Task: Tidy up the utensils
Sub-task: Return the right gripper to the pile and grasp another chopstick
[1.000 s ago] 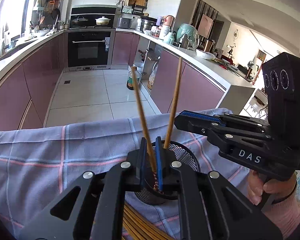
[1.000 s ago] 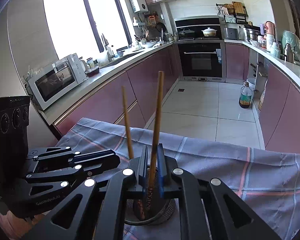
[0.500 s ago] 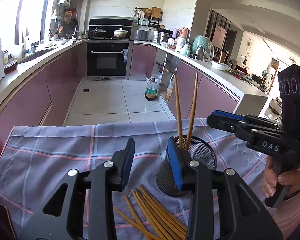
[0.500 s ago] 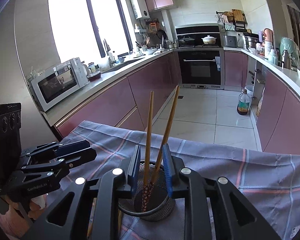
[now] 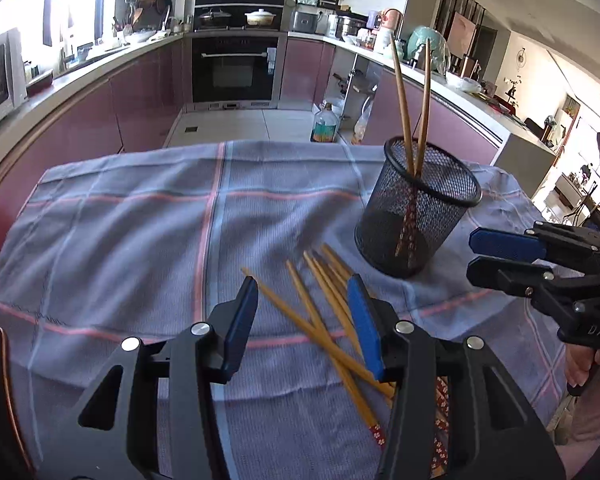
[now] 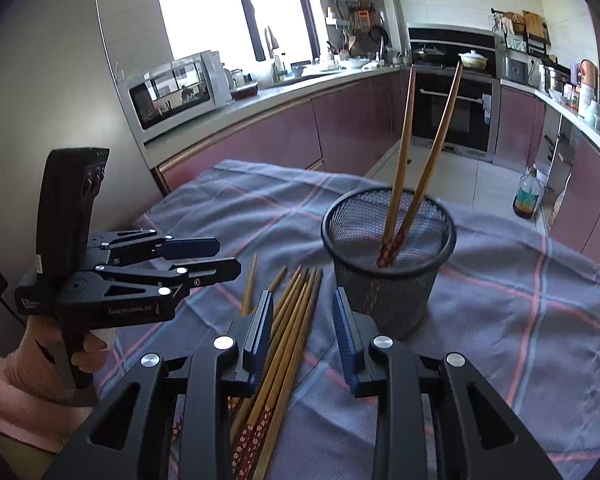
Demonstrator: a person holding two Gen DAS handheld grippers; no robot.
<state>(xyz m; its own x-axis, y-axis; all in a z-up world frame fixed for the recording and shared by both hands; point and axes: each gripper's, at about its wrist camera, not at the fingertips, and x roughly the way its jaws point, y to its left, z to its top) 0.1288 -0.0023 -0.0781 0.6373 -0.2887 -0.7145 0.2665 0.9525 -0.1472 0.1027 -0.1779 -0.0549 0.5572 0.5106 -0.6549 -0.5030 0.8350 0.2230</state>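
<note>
From my left wrist view, both chopsticks I had clamped a second ago now stand loose in the mesh holder [image 5: 418,208], so that pair is filed. My left tool [image 5: 302,322] has pulled back and hangs wide, empty, over the loose chopsticks [image 5: 328,312] on the worktop's checked cloth [image 5: 140,220].

From my right wrist view, my right tool [image 6: 302,334] is likewise spread, holding nothing, low above the same pile, just beside the holder.

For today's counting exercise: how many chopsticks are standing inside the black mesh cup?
2. Both stand in the mesh cup, patterned ends down: one chopstick nearly upright, the other chopstick leaning right, their lower ends crossing. Loose chopsticks on the cloth are not counted.
</note>
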